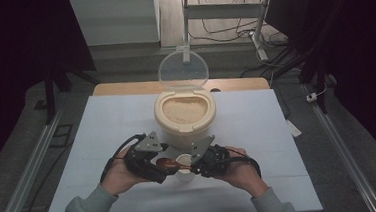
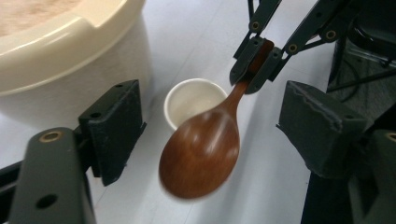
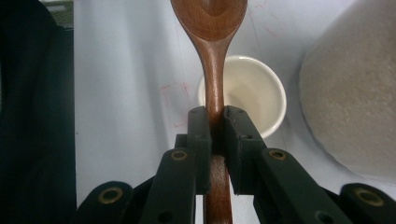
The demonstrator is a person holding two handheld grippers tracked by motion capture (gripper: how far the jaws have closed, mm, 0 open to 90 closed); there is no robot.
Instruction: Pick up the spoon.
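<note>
Two grippers are meeting over the near middle of the table [image 1: 103, 142], just in front of the cream rice bin [image 1: 185, 117], whose clear lid [image 1: 183, 70] is standing open at the far side and showing the grain inside. The right gripper [image 3: 215, 122] is clenching the handle of the wooden spoon [image 2: 201, 154], its jaws pressed tight on the narrow neck, so the bowl of the spoon is reaching leftward, hanging in the air above the table just beside the small white cup [image 2: 190, 99]. The left gripper [image 2: 210, 130] is standing released, its jaws wide apart on either side of the spoon's bowl and not pressing on it. Judging from this, the spoon is already picked up and sitting firmly with the right hand [image 1: 243, 167], and the bin is already opened. The spoon's bowl is looking bare and the cup is looking empty inside, so the scooping of rice and the filling of the cup are still to come. The left hand [image 1: 115, 173] is holding nothing, and seems free to steady the cup or the bin.
</note>
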